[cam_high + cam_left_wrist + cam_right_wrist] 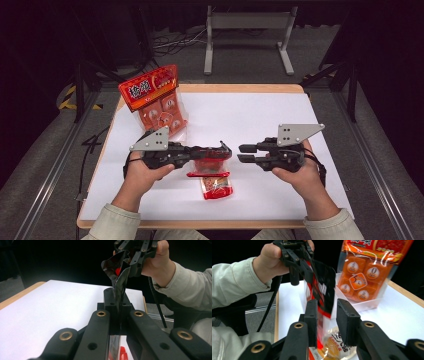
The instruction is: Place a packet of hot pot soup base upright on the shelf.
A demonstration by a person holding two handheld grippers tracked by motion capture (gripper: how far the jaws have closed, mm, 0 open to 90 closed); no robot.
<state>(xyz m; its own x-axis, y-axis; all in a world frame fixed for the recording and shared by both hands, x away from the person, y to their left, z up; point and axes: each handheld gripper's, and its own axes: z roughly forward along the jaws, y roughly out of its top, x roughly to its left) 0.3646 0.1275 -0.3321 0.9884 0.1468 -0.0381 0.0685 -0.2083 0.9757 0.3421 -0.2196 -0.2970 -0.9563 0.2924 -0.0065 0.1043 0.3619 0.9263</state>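
A small snack packet (214, 175) with a red and black top and a clear lower part hangs over the white table top. My left gripper (225, 150) is shut on its upper edge; in the left gripper view the dark foil (120, 287) runs up from between the closed jaws (115, 298). My right gripper (240, 153) faces it from the right with its jaws apart. In the right gripper view the packet (323, 290) passes between the spread jaws (327, 307), and neither pad presses on it. The left gripper (299, 262) shows farther off, holding the packet.
A large orange bag of snacks (150, 92) stands upright in a clear box (362, 305) at the back left of the table (260, 115). A metal stand (247, 22) is on the floor beyond the far edge.
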